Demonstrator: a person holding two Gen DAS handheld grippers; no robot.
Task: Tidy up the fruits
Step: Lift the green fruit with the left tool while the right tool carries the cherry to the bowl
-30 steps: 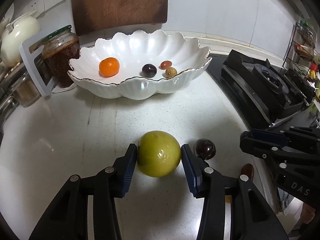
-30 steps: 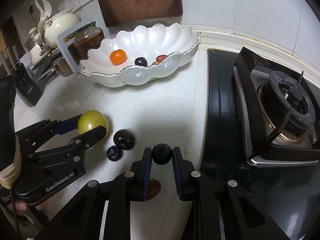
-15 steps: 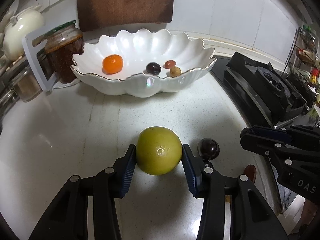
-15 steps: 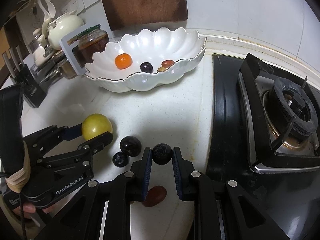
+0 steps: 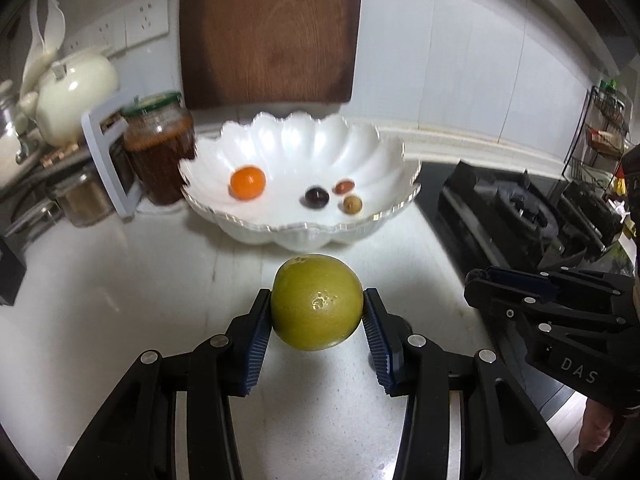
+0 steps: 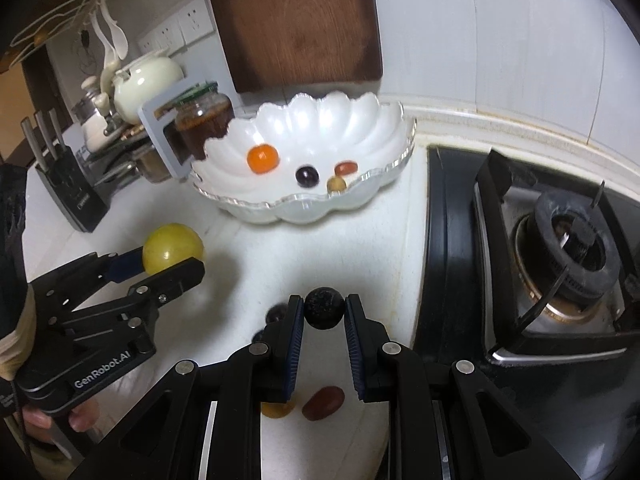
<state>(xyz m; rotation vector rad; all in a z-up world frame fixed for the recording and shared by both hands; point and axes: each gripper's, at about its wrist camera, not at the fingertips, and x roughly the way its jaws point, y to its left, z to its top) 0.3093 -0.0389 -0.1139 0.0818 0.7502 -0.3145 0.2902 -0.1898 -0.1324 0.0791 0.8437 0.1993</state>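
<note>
My left gripper is shut on a big yellow-green fruit and holds it above the white counter, in front of the scalloped white bowl. The bowl holds an orange, a dark plum, a reddish fruit and a tan one. My right gripper is shut on a dark round fruit and holds it above the counter. Below it lie a red-brown fruit, a yellow fruit and dark fruits, partly hidden by the fingers.
A black gas stove fills the right side. A brown jar, a cream teapot and a knife block stand at the left. A wooden board leans on the wall behind the bowl.
Both grippers have risen off the counter with their fruits and moved toward the bowl. The fruits left on the counter have dropped below the right gripper's fingers.
</note>
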